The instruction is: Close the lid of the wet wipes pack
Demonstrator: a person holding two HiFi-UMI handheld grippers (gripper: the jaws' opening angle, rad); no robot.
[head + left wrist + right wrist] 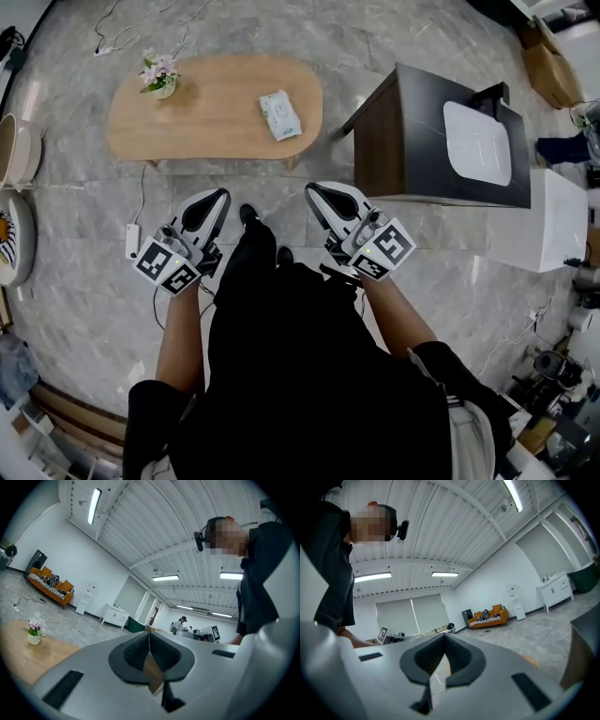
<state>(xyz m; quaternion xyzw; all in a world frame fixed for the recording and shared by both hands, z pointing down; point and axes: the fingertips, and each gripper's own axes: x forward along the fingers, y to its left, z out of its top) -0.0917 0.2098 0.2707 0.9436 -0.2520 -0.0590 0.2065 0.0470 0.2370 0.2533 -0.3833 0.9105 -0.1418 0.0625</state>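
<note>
The wet wipes pack (280,114), white with green print, lies on the right part of an oval wooden table (206,131) at the top of the head view. My left gripper (223,195) and right gripper (310,190) are held close to my body, well short of the table, tips pointing toward it. Both are shut with nothing between the pads. In the left gripper view the jaws (149,634) meet at the tips; the same shows for the jaws (443,637) in the right gripper view. Both gripper views tilt up at the ceiling and do not show the pack.
A small pot of pink flowers (160,75) stands on the table's left end. A dark cabinet (441,141) with a white pad on top is at the right, a white box (544,220) beside it. Cables and a power strip (132,241) lie on the marble floor.
</note>
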